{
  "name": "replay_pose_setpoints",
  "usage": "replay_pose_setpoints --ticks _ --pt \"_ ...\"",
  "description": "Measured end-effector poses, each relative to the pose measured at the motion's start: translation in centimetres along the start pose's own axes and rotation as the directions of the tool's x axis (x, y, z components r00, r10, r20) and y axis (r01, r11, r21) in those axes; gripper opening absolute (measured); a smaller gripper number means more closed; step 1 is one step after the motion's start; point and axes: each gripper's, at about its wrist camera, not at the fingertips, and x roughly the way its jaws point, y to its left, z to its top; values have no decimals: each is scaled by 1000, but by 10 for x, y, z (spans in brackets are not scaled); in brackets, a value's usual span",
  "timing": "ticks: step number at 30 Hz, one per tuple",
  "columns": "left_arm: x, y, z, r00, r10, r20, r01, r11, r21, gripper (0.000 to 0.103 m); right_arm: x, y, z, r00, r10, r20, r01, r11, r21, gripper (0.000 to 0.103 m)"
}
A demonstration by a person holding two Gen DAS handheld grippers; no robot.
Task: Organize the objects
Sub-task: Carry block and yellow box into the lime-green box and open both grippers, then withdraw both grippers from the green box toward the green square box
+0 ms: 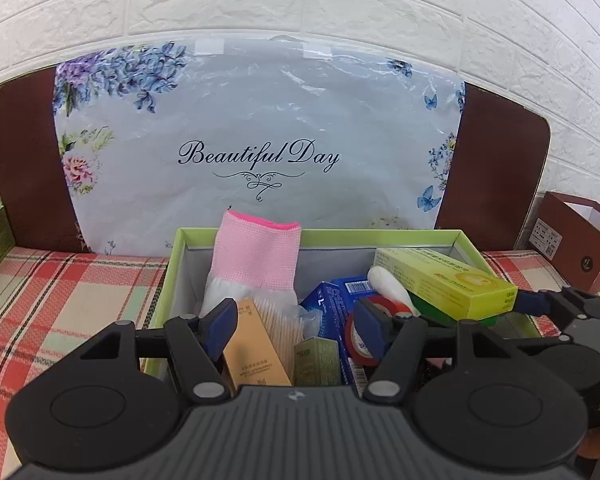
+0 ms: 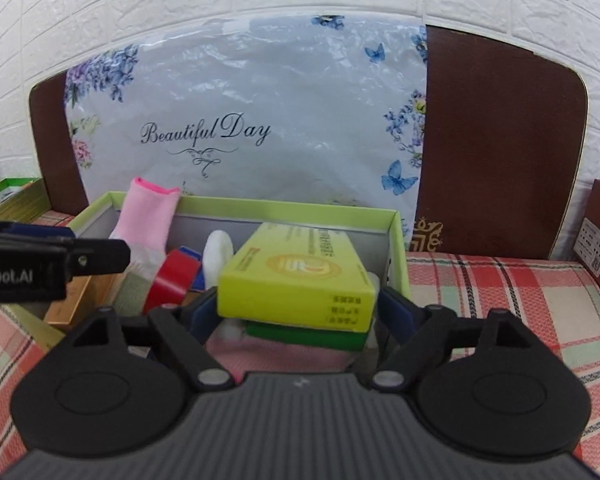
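Note:
A green-rimmed open box (image 1: 320, 234) (image 2: 260, 204) holds many items. A pink glove (image 1: 256, 256) (image 2: 148, 216) leans on its back wall. Inside are a tan carton (image 1: 256, 352), an olive carton (image 1: 318, 360), a blue box (image 1: 332, 300), a red tape roll (image 1: 364, 336) (image 2: 172, 280) and a white roll (image 1: 388, 284) (image 2: 218, 256). My left gripper (image 1: 296, 320) is open above the cartons. My right gripper (image 2: 298, 310) has its fingers on both sides of a yellow-green box (image 2: 296, 276) (image 1: 444, 284) that lies on a green box (image 2: 308, 336).
The box stands on a red plaid cloth (image 1: 60, 292) (image 2: 500, 292). Behind it leans a floral "Beautiful Day" bag (image 1: 260, 136) over a brown board (image 2: 500, 140). A brown box (image 1: 580, 240) is at the right. A green box (image 2: 16, 196) is at the left.

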Motion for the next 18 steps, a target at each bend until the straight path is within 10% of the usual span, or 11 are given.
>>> replay_pose_setpoints --ticks 3,18 --pt "-18 -2 -2 999 29 22 -29 1000 10 79 -14 4 1 1000 15 25 -15 1000 -15 103" --pt "-121 -16 -11 993 58 103 -58 998 2 94 -128 12 -20 987 53 151 -53 999 -8 103"
